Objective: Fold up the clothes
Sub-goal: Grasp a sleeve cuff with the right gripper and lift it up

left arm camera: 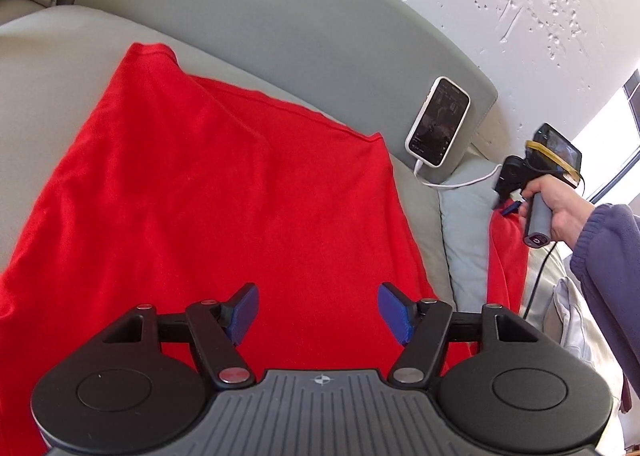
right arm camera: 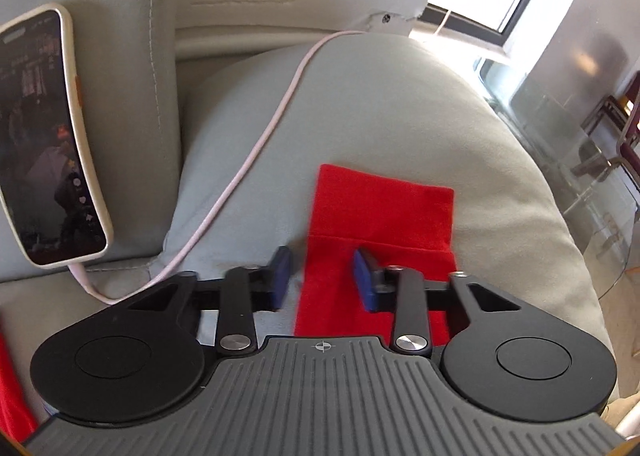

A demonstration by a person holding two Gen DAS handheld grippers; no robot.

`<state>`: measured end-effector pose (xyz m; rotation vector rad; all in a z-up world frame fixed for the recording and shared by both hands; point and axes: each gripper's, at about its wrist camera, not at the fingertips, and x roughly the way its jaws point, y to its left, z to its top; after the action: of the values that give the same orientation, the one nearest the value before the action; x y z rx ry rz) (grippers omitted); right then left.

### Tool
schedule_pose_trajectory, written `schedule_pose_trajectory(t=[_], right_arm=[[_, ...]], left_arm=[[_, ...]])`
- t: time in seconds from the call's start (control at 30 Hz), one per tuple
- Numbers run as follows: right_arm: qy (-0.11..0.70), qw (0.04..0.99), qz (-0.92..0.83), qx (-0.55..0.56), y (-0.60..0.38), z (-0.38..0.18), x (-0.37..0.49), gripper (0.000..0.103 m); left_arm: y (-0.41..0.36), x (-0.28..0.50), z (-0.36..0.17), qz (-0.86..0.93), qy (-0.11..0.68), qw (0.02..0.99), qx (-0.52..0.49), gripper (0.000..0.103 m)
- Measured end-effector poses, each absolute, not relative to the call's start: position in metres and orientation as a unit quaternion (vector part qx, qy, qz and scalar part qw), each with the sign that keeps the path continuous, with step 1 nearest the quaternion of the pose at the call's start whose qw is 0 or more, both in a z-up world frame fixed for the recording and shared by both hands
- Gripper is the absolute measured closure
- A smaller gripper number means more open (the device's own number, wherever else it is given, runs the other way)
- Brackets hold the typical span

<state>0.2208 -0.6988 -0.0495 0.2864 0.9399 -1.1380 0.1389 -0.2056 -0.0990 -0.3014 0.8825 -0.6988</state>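
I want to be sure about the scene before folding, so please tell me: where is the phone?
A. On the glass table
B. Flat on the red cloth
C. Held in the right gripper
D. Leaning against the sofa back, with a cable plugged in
D: the phone stands tilted against the grey sofa back, beside the red cloth, and a white cable runs from its lower end.

Black tongs (left arm camera: 318,312), blue pads (left arm camera: 244,310), purple sleeve (left arm camera: 608,252)
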Motion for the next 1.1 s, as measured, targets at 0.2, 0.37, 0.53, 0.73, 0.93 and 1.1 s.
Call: schedule_pose_trajectory(t=[0.2, 0.37, 0.53, 0.73, 0.93, 1.1], right_arm=[[0.327, 0.802, -0.469, 0.172, -0.678, 0.022, 0.17, 0.102], [0.241, 0.865, -0.398, 0.187, -0.643, 0.11, 0.118, 0.102], [0.148, 0.9, -0.333, 0.24, -0.631, 0.181, 0.048, 0.102], [0.092, 0.909, -0.305, 0.27, -0.624, 0.226, -0.028, 0.102], [0.106, 0.899, -0.335, 0.263, -0.645, 0.205, -0.062, 0.102], [0.112, 0.883, -0.352, 0.291, -0.683, 0.159, -0.072, 0.101]], left_arm=[[-0.189, 0.125, -0.066, -0.331, 0.386, 0.846, -0.165, 0.04], [-0.168, 0.092, -0.029, -0.359, 0.355, 0.842, -0.191, 0.04], [-0.15, 0.057, -0.005, -0.394, 0.336, 0.831, -0.202, 0.04], [-0.155, 0.026, 0.014, -0.422, 0.323, 0.828, -0.18, 0.04], [-0.178, 0.005, 0.015, -0.444, 0.334, 0.818, -0.15, 0.04], [-0.195, -0.001, 0.006, -0.451, 0.351, 0.811, -0.127, 0.039]])
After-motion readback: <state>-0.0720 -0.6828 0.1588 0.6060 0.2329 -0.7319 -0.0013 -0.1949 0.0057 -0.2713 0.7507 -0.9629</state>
